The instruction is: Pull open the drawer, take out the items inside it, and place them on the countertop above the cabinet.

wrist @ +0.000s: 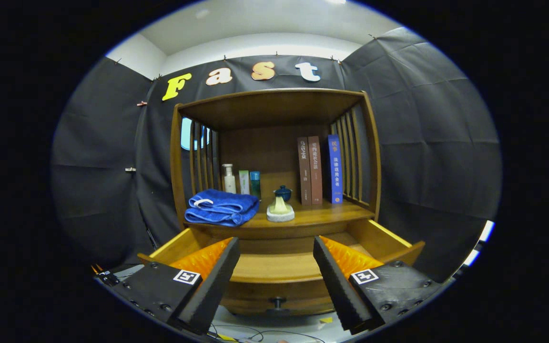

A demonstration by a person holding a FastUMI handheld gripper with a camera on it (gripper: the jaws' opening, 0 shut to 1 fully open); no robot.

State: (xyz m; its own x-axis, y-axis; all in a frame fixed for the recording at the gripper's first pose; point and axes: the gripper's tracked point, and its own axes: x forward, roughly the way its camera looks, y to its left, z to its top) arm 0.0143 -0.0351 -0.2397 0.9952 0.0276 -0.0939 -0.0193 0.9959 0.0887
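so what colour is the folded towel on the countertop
Blue, with a small white loop. The gripper view shows the towel beyond the open gripper.

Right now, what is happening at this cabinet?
A person holds the tool open and empty in front of the wooden cabinet. Its drawer is pulled out, and the part between the fingers looks bare. On the countertop above lie a folded blue towel and a small cream item on a white base.

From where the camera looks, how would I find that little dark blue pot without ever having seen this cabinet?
Start at the wooden cabinet and its countertop above the open drawer, beyond the open gripper. The small dark blue pot sits mid-counter, right of the folded blue towel, left of the books. Alone there, it is round and lidded with a knob.
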